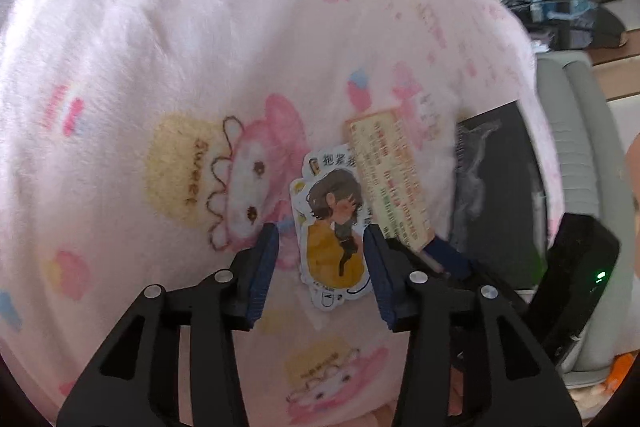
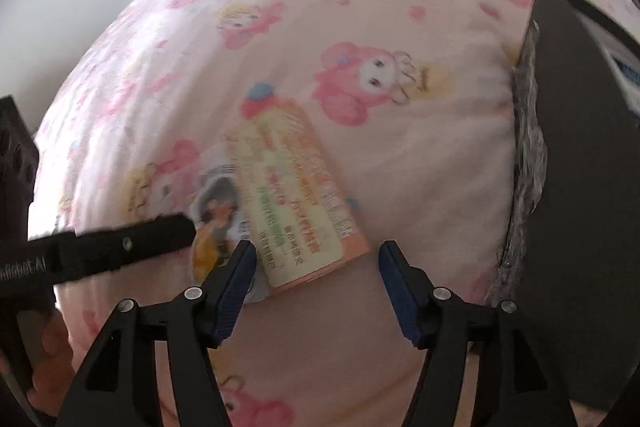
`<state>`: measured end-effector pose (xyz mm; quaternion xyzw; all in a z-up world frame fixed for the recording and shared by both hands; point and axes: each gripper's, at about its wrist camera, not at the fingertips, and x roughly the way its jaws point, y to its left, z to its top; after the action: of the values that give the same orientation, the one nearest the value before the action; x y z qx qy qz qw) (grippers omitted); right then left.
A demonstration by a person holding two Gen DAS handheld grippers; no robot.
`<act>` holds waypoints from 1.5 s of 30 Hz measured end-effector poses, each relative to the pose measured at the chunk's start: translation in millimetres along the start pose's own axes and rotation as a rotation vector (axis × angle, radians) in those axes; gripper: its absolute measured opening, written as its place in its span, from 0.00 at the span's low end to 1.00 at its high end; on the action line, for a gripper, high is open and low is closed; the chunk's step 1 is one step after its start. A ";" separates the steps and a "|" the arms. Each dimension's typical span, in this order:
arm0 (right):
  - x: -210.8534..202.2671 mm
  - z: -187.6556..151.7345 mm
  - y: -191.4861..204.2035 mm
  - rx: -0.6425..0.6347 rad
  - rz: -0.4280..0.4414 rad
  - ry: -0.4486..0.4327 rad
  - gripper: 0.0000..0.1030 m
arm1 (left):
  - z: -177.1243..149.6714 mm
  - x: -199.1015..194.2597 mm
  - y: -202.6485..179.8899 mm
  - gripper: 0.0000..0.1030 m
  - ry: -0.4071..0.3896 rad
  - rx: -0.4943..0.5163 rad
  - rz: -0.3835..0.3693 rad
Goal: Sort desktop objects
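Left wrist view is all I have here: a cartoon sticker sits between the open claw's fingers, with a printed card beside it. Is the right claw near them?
Observer: Yes, the right claw hangs open, facing the printed card.
Operator: Touching it?
Observer: Cannot tell; the card's near end lies between its blue pads.
Operator: And the sticker?
Observer: The card overlaps the cartoon sticker; both lie on the pink blanket.

Open left hand-held gripper point(image 1: 320, 263) over cartoon sticker point(image 1: 334, 227), yellow card point(image 1: 386, 179) overlapping, possibly blurred, pink blanket point(image 1: 160, 67)
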<state>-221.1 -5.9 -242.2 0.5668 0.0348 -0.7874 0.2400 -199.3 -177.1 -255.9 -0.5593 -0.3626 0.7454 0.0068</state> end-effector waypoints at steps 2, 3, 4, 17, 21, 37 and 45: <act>1.7 1.0 -0.5 -0.009 0.015 -0.017 0.59 | 0.3 3.4 -1.8 0.43 -0.001 0.010 0.024; 1.5 1.5 -0.4 -0.016 0.022 -0.027 0.59 | 0.5 2.9 -2.7 0.43 -0.005 0.015 0.030; 1.3 1.9 -0.4 -0.023 0.029 -0.036 0.59 | 0.7 0.8 -3.5 0.43 -0.011 0.017 0.029; -40.6 -42.2 44.0 -0.244 0.136 -0.003 0.37 | -12.4 -13.4 1.1 0.43 -0.016 0.011 0.022; -42.4 -41.1 37.4 -0.249 -0.016 -0.032 0.37 | -20.4 -16.5 5.1 0.42 -0.019 -0.019 0.019; 7.0 22.6 6.5 -0.057 -0.013 -0.028 0.39 | -16.4 -0.1 12.1 0.41 -0.025 -0.072 -0.029; -10.9 -5.5 15.6 -0.111 0.060 0.042 0.38 | -16.3 -6.6 8.2 0.42 -0.032 -0.034 -0.021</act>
<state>-207.1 -14.1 -230.8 0.5697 0.0662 -0.7647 0.2937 -179.9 -177.2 -256.8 -0.5435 -0.3811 0.7479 -0.0009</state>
